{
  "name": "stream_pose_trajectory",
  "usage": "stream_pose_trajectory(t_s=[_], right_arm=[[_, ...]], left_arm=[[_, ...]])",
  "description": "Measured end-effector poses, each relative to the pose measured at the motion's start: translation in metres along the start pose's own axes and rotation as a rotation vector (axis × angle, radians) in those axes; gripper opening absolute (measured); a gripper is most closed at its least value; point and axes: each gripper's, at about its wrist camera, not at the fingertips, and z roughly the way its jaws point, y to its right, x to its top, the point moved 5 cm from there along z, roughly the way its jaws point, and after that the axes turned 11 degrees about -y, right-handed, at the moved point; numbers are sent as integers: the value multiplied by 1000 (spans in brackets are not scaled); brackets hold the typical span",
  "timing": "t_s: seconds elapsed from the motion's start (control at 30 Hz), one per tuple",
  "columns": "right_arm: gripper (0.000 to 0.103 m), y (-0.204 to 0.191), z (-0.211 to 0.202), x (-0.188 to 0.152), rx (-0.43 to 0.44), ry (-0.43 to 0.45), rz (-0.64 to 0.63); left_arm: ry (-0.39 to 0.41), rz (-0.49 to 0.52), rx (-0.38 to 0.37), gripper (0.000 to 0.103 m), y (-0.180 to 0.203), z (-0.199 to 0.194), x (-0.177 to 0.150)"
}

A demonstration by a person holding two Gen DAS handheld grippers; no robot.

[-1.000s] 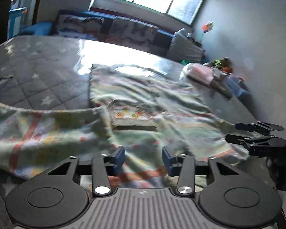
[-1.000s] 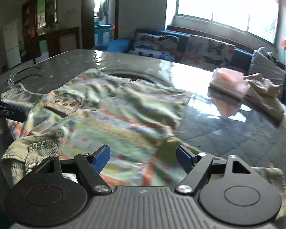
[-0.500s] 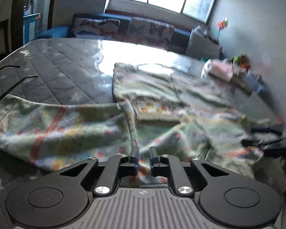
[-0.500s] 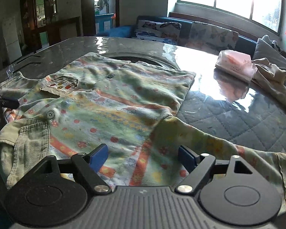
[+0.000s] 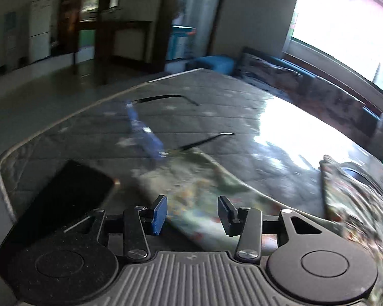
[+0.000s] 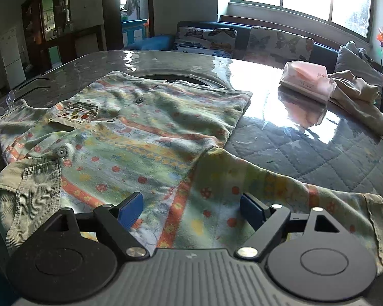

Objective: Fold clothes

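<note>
Now my left gripper [image 5: 191,215], swung toward the shirt's [image 6: 145,137] sleeve [image 5: 204,191], is opening empty, so the sleeve fold still waits.

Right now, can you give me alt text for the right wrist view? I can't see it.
A patterned shirt lies spread, front up, on a quilted table, one sleeve stretched sideways. The open right gripper hovers above the sleeve's shoulder end, gripping nothing. A pink packet and beige cloth sit beyond.
</note>
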Motion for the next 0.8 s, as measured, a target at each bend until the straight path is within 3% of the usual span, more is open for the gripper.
stream_pose_trajectory(t_s=[0.47,0.5,0.53,0.6,0.7,0.8], right_arm=[[86,1,0,1,-5,-3,0],[86,1,0,0,-6,-3,0],[86,1,0,0,-6,-1,1],[86,1,0,0,-6,0,3],[86,1,0,-1,-8,3,4],[86,1,0,-1,-8,2,3]], left_arm=[[-8,-65,77,49,-3,17,7],[-7,-63,80,48,-3,18,8],[-4,-62,87,33,-3,19,9],[1,-65,89,15,-7,22,10],[3,-116,34,7,-16,19,10],[28,-147,-23,6,-20,10,10]])
